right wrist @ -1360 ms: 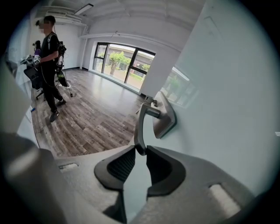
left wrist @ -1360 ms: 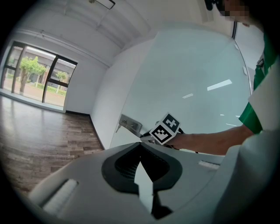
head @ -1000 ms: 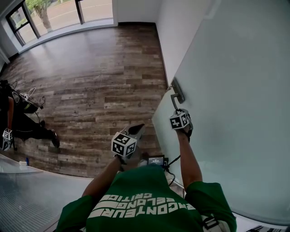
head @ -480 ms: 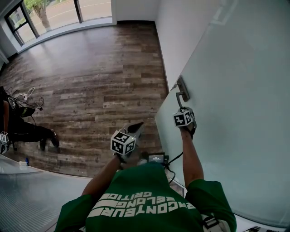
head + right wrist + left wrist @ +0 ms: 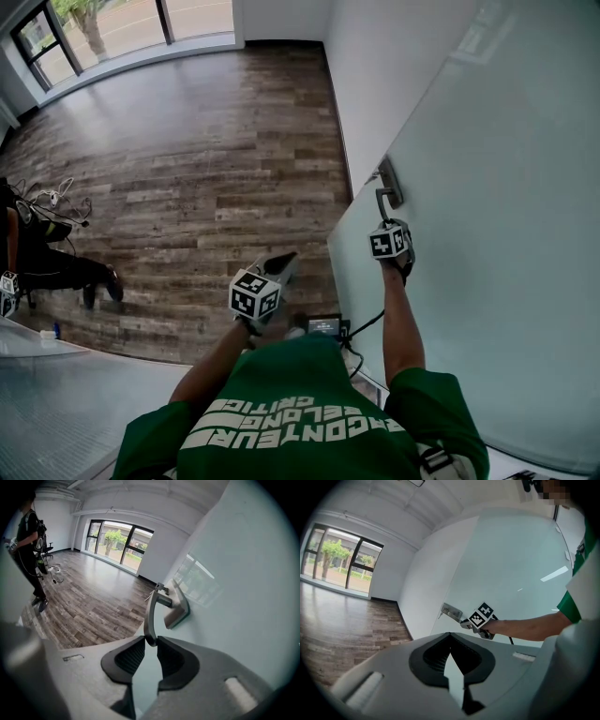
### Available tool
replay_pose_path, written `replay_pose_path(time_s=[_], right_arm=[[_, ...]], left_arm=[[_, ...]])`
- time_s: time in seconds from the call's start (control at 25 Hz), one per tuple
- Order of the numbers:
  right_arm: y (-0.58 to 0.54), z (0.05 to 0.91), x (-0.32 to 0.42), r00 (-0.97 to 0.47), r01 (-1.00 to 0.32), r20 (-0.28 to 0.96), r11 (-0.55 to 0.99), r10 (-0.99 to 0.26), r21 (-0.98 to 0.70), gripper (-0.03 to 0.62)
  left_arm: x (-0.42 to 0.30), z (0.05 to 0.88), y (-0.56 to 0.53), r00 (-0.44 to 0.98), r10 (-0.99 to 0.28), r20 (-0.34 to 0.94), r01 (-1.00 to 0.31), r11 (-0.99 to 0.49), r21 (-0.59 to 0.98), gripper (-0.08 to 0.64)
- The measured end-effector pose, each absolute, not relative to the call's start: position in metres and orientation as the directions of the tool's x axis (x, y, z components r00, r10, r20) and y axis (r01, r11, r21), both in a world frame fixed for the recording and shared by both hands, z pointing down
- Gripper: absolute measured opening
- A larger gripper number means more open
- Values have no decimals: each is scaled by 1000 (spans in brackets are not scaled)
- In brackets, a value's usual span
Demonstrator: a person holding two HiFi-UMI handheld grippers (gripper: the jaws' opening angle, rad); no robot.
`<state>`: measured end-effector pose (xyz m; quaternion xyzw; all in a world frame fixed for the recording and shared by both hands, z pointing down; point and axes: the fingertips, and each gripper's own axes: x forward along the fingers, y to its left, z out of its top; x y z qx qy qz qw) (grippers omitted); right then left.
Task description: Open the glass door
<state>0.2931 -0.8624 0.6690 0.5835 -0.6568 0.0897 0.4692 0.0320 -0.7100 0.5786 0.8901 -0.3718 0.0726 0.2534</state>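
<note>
The frosted glass door (image 5: 487, 244) fills the right of the head view and stands swung partway open over the wood floor. Its metal lever handle (image 5: 384, 199) hangs down from a steel plate (image 5: 178, 606). My right gripper (image 5: 151, 641) is shut on the tip of the lever handle (image 5: 151, 616), seen close up in the right gripper view. My left gripper (image 5: 281, 270) hangs free in front of my chest, jaws shut and holding nothing. In the left gripper view the door (image 5: 511, 573) and the right gripper (image 5: 480, 618) show beyond the shut left gripper (image 5: 451, 667).
A wood floor (image 5: 206, 169) stretches to large windows (image 5: 122, 23). A white wall (image 5: 375, 66) meets the door's far edge. Another person (image 5: 37, 253) in black stands at the left with cables (image 5: 52, 202). A ribbed grey mat (image 5: 66, 403) lies at the lower left.
The door has swung further away with my right gripper still on the handle; handle and gripper moved right and up in the head view. The left gripper has barely moved.
</note>
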Motion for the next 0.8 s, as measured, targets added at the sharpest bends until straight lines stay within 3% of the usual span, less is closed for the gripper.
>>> replay_pose_path(time_s=[0.8], right_arm=[[-881, 673, 339, 177, -865, 699, 230, -693, 447, 67]], left_arm=[[24, 583, -709, 684, -650, 330, -725, -561, 399, 17]])
